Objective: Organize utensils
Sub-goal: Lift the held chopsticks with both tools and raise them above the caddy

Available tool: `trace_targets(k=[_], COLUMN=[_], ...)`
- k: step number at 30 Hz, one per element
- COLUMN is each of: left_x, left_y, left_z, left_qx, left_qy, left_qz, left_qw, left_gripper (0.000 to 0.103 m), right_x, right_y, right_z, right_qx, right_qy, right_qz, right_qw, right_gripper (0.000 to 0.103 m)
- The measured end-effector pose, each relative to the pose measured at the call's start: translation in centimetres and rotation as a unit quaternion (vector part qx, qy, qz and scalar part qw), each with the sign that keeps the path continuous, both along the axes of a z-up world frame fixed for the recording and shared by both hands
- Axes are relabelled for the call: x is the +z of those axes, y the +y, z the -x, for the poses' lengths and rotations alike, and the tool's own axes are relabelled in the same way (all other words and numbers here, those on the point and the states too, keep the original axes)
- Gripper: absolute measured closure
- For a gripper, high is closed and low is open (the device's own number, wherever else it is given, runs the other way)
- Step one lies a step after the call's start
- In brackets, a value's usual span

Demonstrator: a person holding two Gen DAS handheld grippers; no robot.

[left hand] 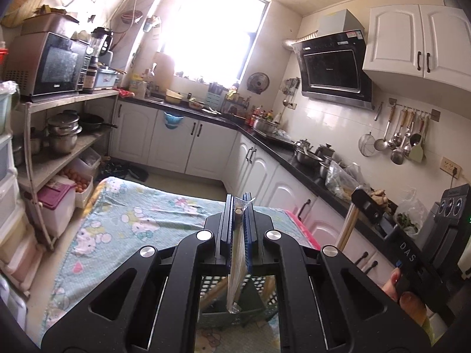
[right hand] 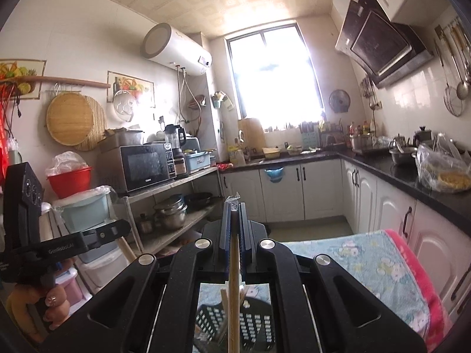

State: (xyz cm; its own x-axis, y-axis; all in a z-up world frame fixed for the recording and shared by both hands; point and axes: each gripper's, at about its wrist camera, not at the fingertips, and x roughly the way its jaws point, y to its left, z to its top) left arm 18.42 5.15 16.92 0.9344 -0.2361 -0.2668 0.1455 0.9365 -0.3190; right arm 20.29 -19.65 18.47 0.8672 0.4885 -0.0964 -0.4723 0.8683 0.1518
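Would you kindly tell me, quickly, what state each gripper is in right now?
Left gripper: shut on a clear-plastic-wrapped pair of wooden chopsticks.
Right gripper: shut on a pale bare wooden chopstick.

free: above cloth-covered table (left hand: pixel 141 220) | blocked: shelf rack (left hand: pixel 73 135) left, counter (left hand: pixel 294 158) right | below: slotted basket (right hand: pixel 250 323), apparently

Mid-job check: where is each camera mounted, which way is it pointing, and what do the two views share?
Left wrist: sits on the left gripper, facing the window and right-hand counter; its jaws pinch wrapped chopsticks; right gripper and hand show.
Right wrist: sits on the right gripper, facing the window and left shelf; its jaws pinch chopsticks; left gripper and hand show.
Shared: window, microwave, tablecloth, basket.
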Motion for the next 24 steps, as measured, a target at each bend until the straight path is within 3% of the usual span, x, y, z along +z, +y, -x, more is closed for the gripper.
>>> trace_targets(k=[10,24], left_x=[-0.8,-2.5], left_y=[1.2,0.6], left_z=[-1.2,-2.7], left_qx=[0.022,0.014], left_qy=[0.004,0.024], left_qz=[-0.005,-0.006], left_qw=[0.9997,0.9996], left_gripper=[0.1,0.1], right_x=[-0.5,-1.0], right_y=[1.3,2.0], right_z=[-2.5,-4.6], right_qx=[0.001,0.0], right_qy=[-0.002,-0.024], right_qz=[-0.005,-0.021], right_qw=[1.0,1.0], right_gripper=[0.098,0.098])
